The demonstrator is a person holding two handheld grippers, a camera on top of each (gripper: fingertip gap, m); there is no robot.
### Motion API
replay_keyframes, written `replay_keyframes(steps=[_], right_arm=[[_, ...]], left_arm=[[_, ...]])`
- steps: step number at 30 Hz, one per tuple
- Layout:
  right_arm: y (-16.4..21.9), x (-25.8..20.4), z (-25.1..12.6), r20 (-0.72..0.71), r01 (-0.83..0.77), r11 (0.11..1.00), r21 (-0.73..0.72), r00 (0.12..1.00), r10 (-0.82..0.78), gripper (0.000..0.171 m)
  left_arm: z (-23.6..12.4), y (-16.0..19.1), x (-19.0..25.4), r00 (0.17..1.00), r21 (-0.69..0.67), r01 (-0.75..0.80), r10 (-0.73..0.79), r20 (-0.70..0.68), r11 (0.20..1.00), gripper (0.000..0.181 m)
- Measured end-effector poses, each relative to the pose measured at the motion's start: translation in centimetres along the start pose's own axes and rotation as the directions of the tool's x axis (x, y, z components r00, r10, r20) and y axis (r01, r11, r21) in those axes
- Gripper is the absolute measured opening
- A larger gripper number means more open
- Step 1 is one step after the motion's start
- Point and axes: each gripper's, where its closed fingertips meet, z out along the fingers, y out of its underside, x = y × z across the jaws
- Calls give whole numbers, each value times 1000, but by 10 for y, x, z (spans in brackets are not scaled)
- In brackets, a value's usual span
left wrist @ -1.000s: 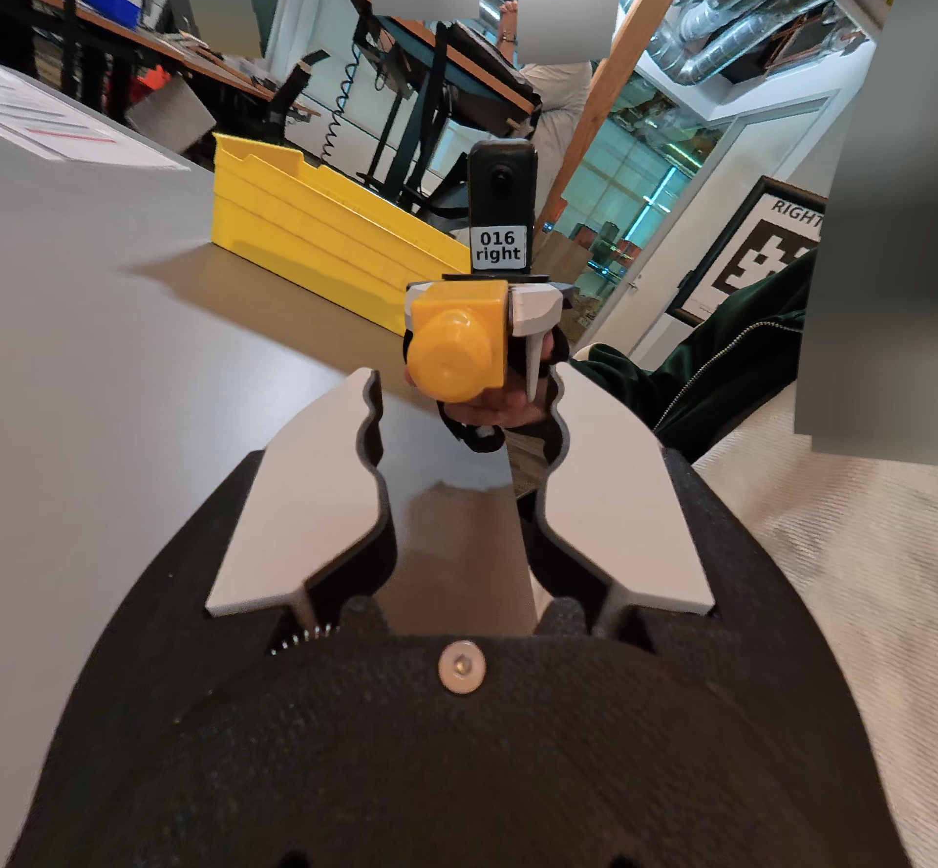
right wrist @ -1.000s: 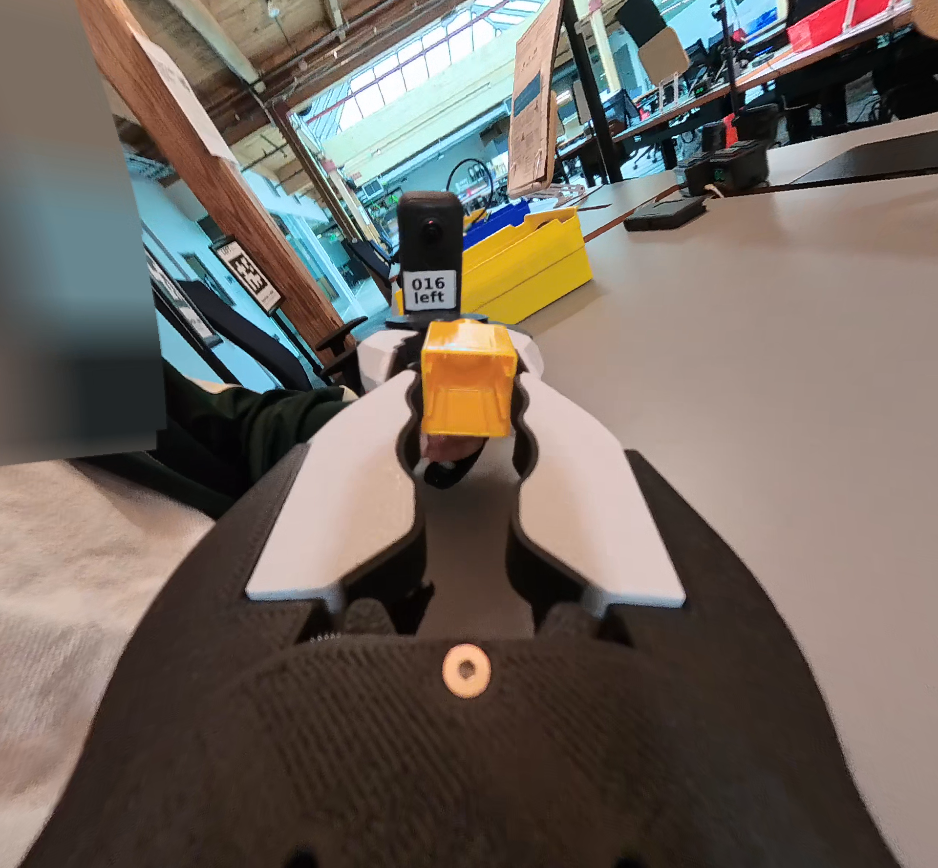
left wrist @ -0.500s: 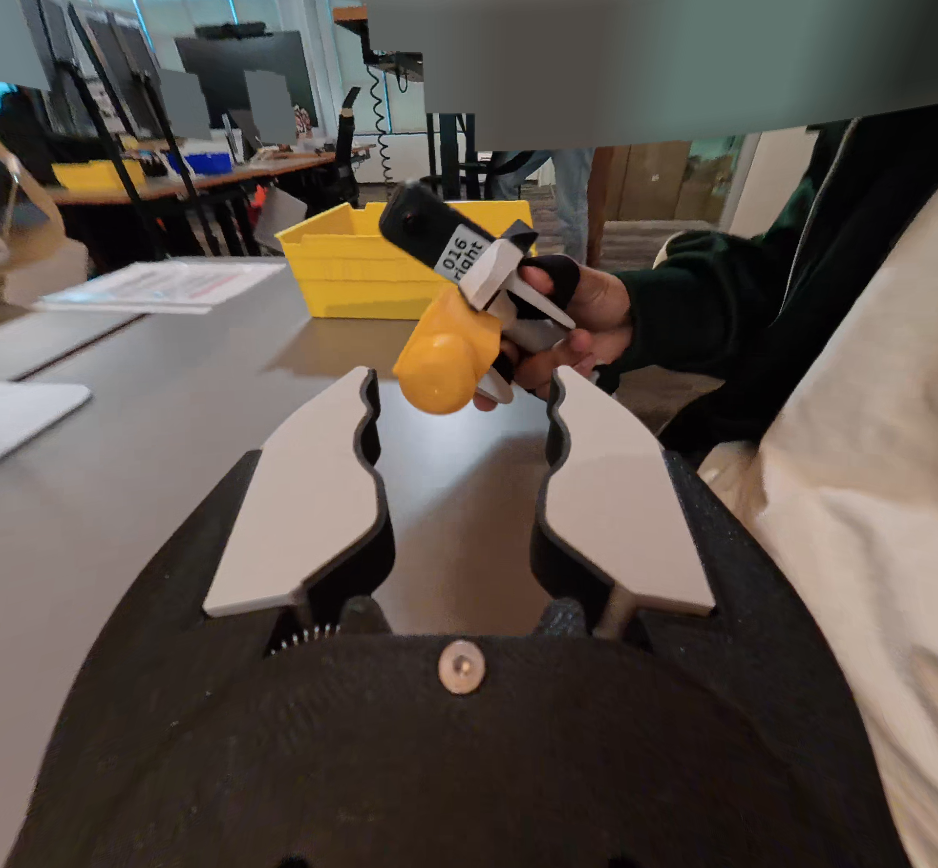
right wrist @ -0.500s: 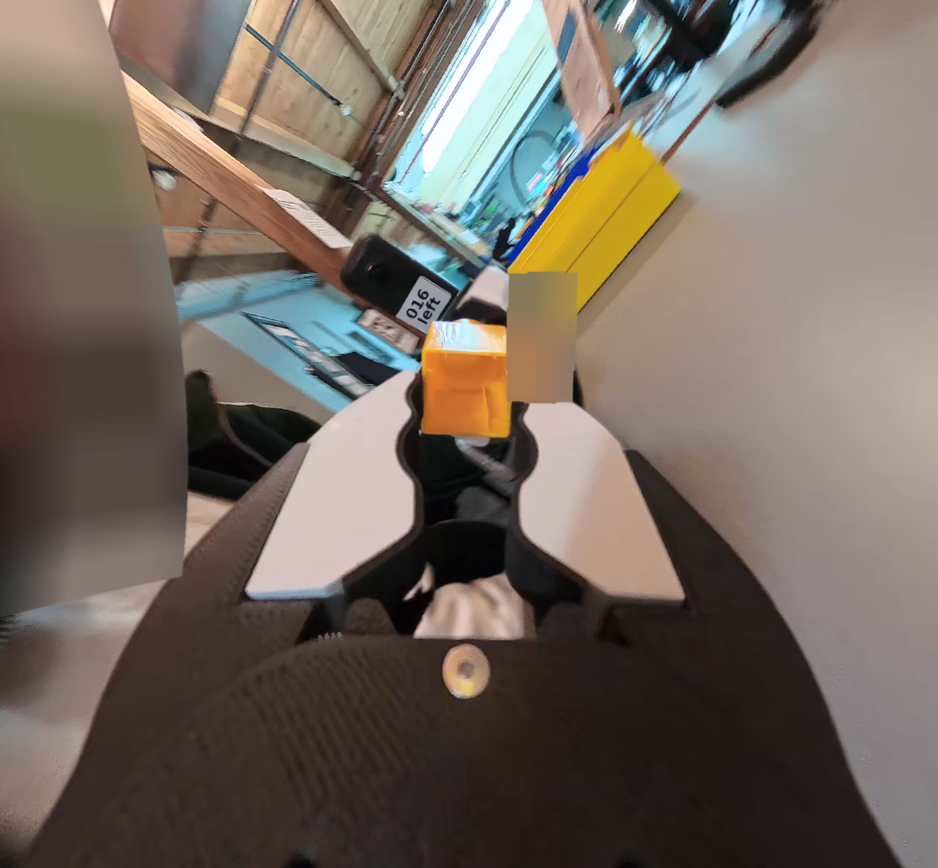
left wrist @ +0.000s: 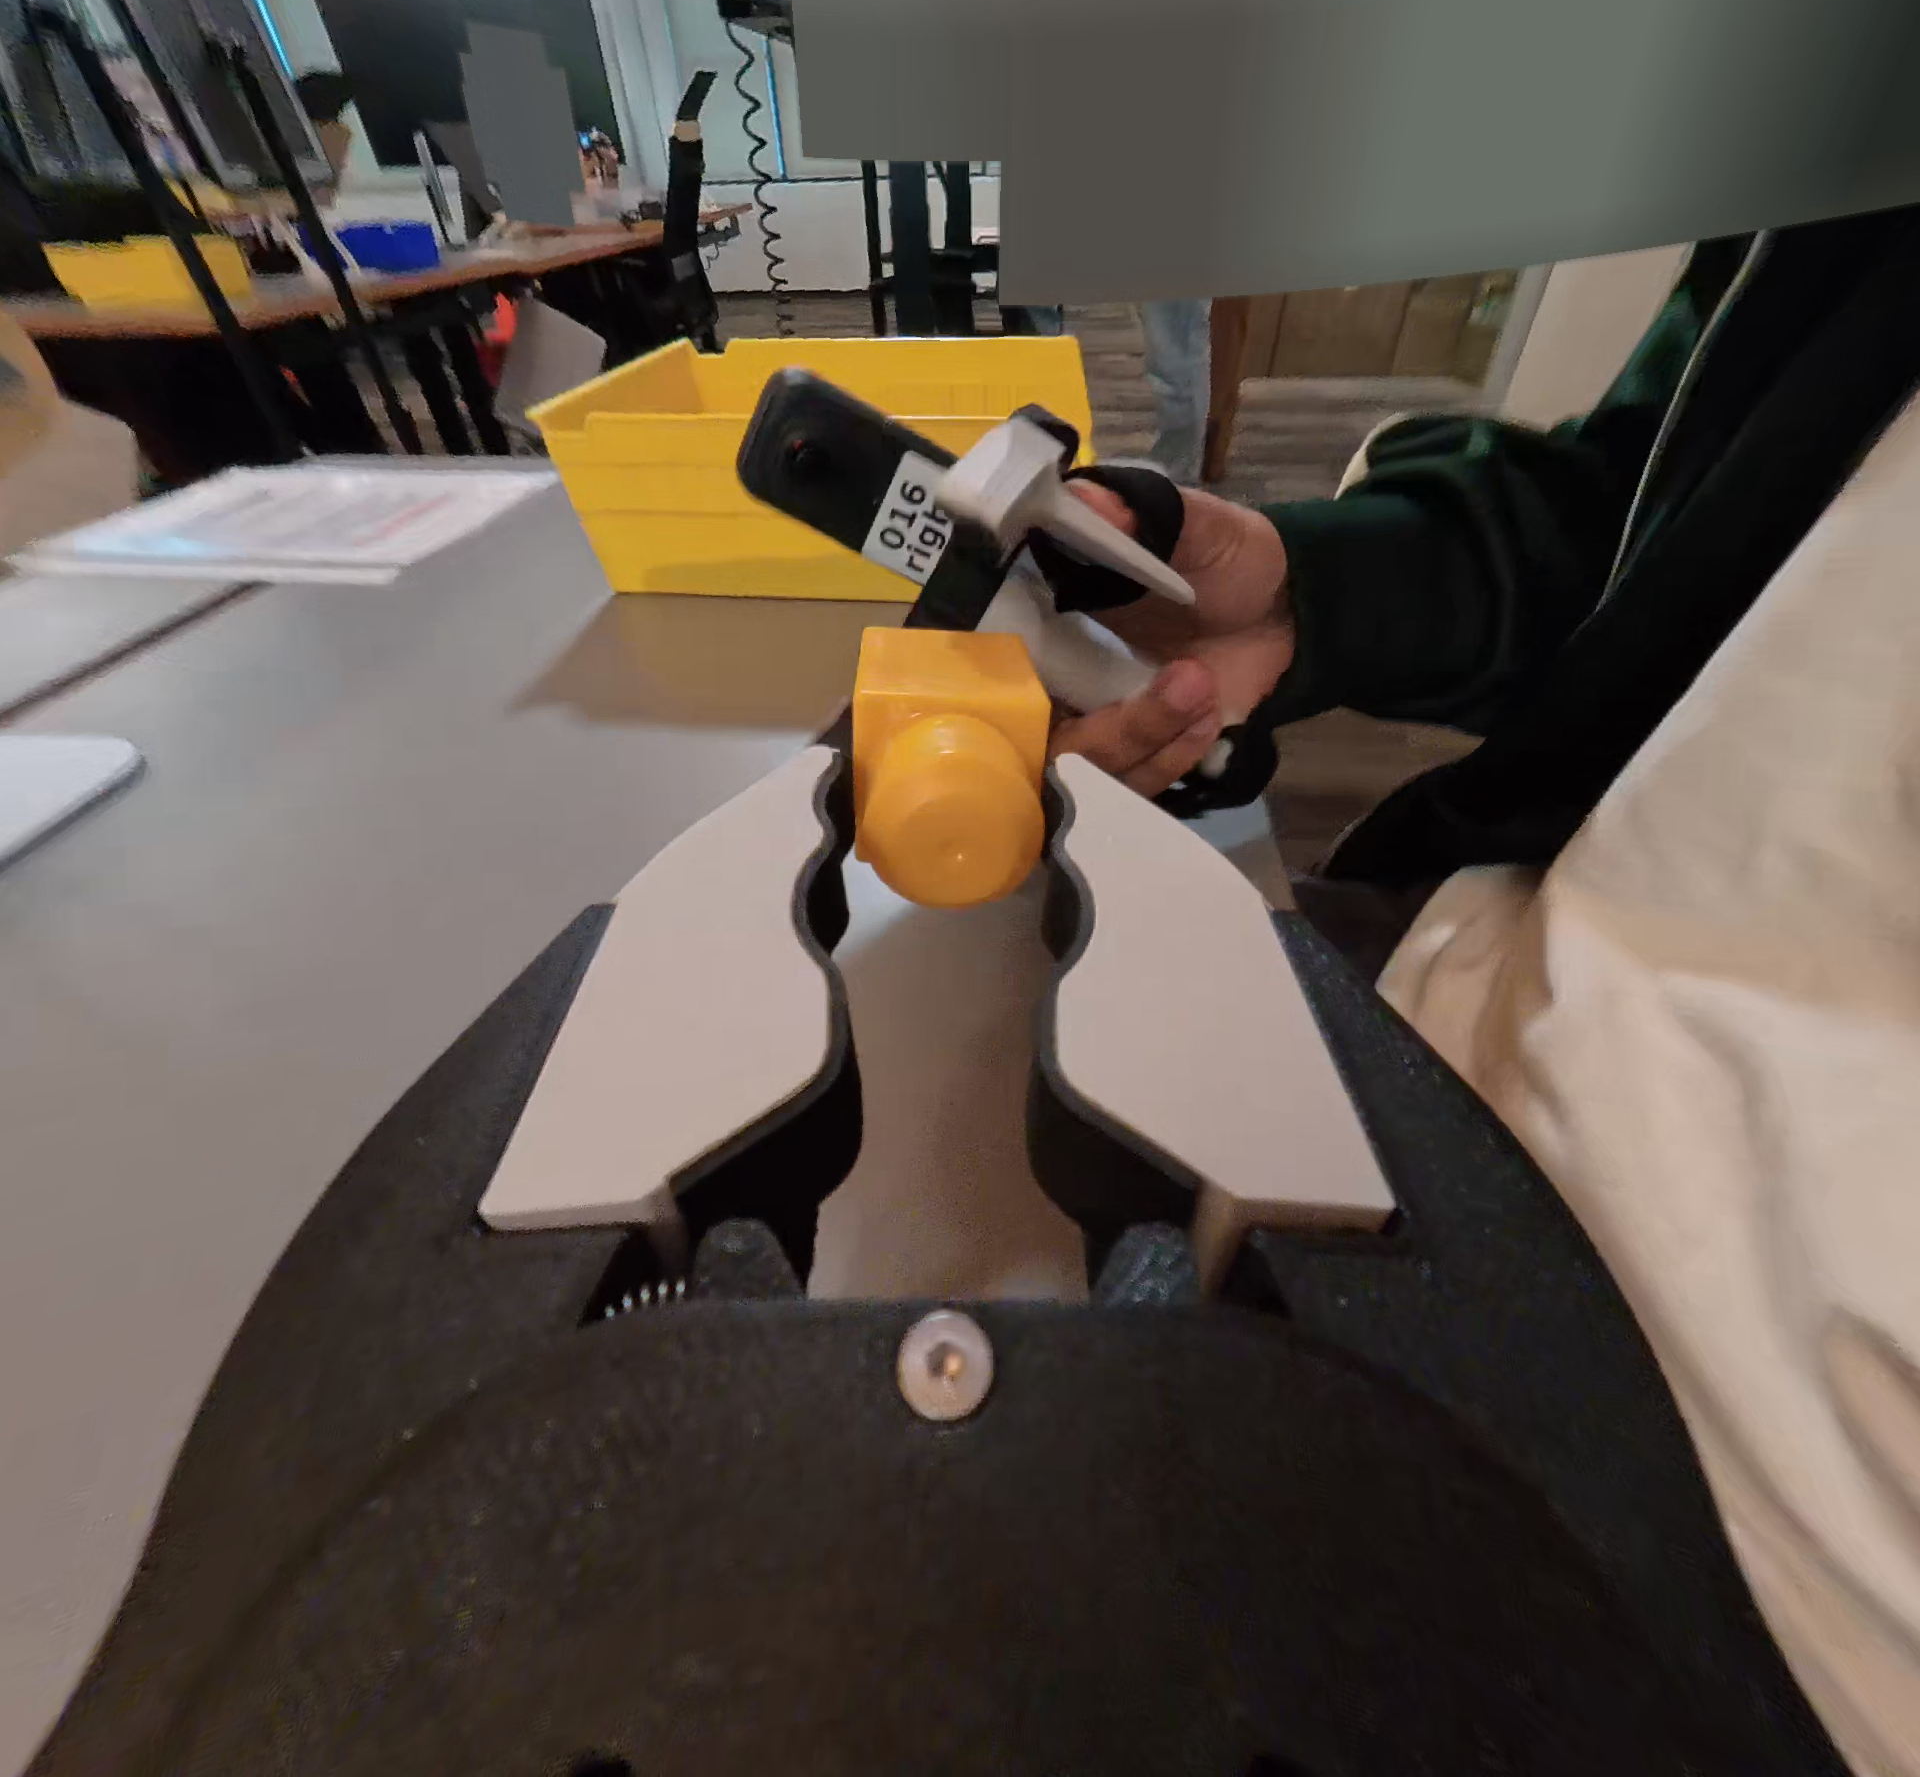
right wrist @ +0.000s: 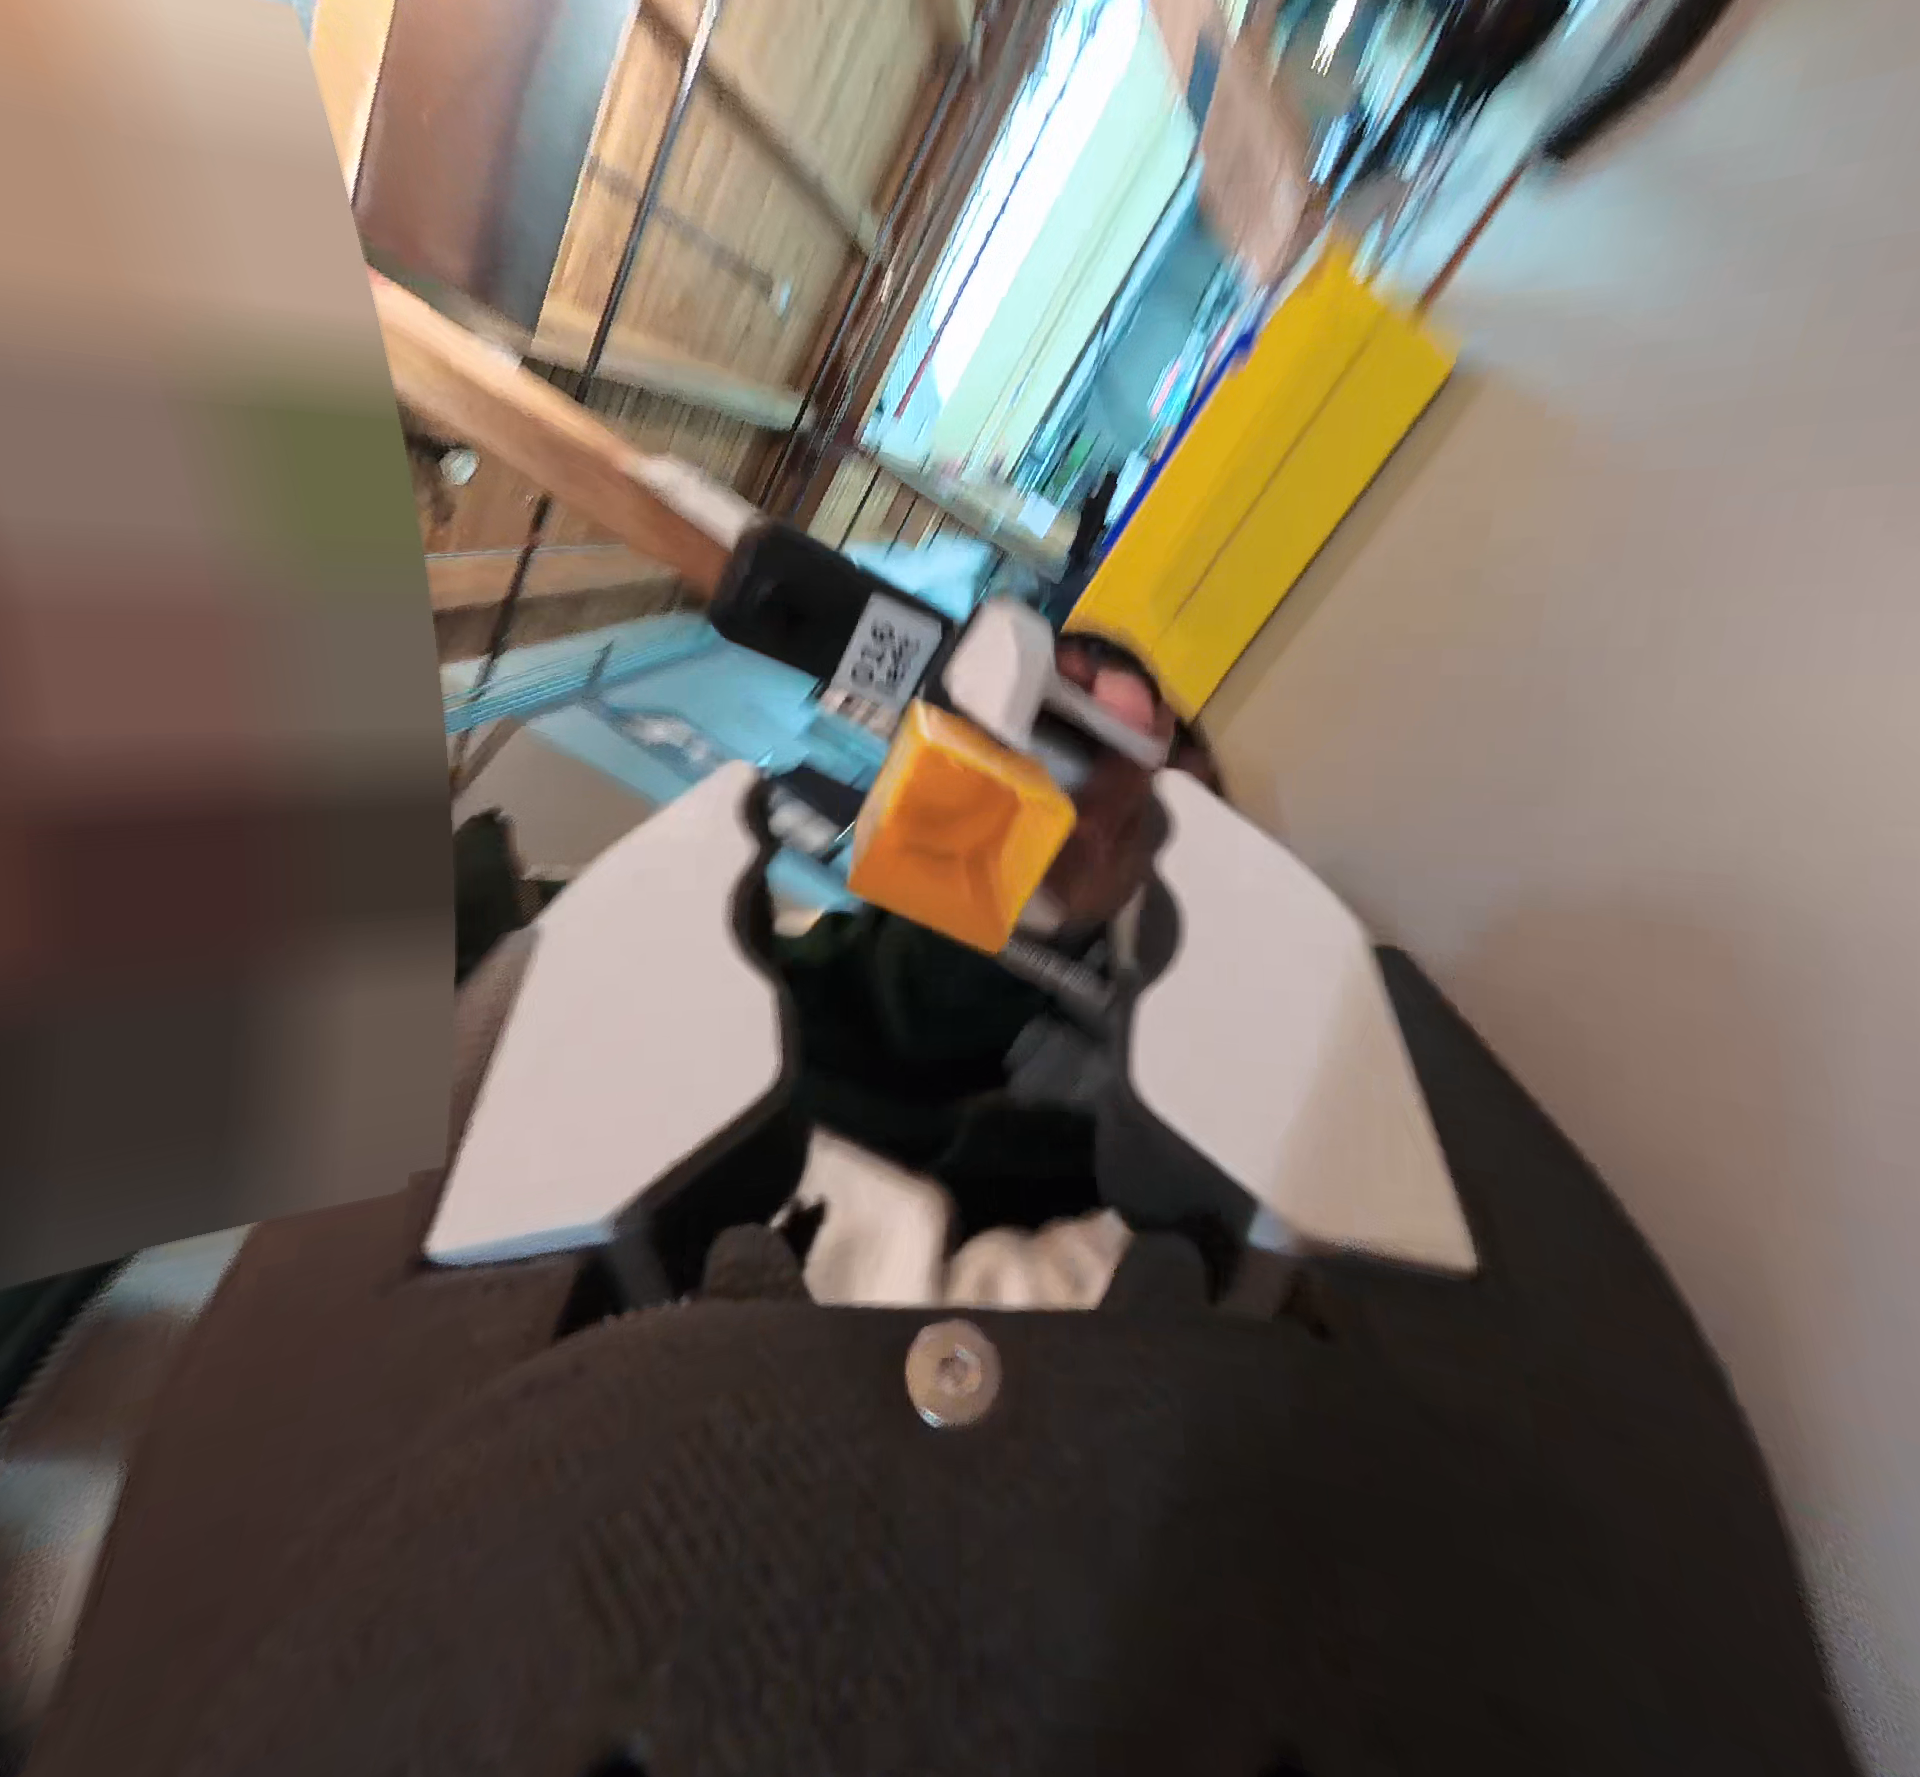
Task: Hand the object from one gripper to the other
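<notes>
A: Half a second ago the orange piece was pinched in the right claw; the left claw (left wrist: 948,792) has since come up around it, and the right claw (right wrist: 956,834) has let go

B: So where does the orange piece (left wrist: 948,771) sit now?

A: Between the left claw's fingertips (left wrist: 800,792), cube end away from the camera, rounded knob toward it. Both white fingers press against its sides, so that claw is pinching it, held above the grey surface (left wrist: 312,792)

B: And the right one?

A: In its own view the white fingers (right wrist: 665,948) stand spread wide, nothing between them. The orange piece (right wrist: 961,839) shows just beyond the tips, at about twelve o'clock, with the other tool's black camera (right wrist: 790,610) behind it at eleven. That view is badly smeared, so I would only say the piece looks clear of the right fingers

B: From the left side, where is the right tool?

A: At one o'clock from the orange piece, tilted, gripped by a hand (left wrist: 1195,678) in a dark green sleeve (left wrist: 1455,584). Its fingers point away to three o'clock, apart from the piece

B: Anything else on the surface?

A: A yellow bin (left wrist: 727,501) at twelve o'clock behind the tools, and papers (left wrist: 281,522) at ten o'clock
</notes>
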Motion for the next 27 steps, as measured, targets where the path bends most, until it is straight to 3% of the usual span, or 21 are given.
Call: replay_keyframes(steps=[1,3,6,9,22,27], right_arm=[[-8,0,-3,-23,51,998,43,998,-51,75],[-21,-2,-8,-87,193,977,91,979,-186,74],[-22,-4,-9,-166,402,916,21,904,-393,73],[-11,-5,-2,-166,484,873,-63,857,-487,72],[10,-2,8,-157,527,828,-194,816,-556,35],[11,-3,9,-154,519,833,-189,823,-547,35]], left_arm=[[-1,0,-2,997,8,71,-70,-11,997,33],[-3,0,-7,975,27,220,-219,-40,975,33],[-8,-9,-8,905,96,416,-401,-145,904,33],[-11,-12,-9,849,117,515,-485,-211,849,33],[-2,-7,0,826,63,540,-514,-232,839,33],[-2,-8,0,845,87,514,-486,-226,853,33]])
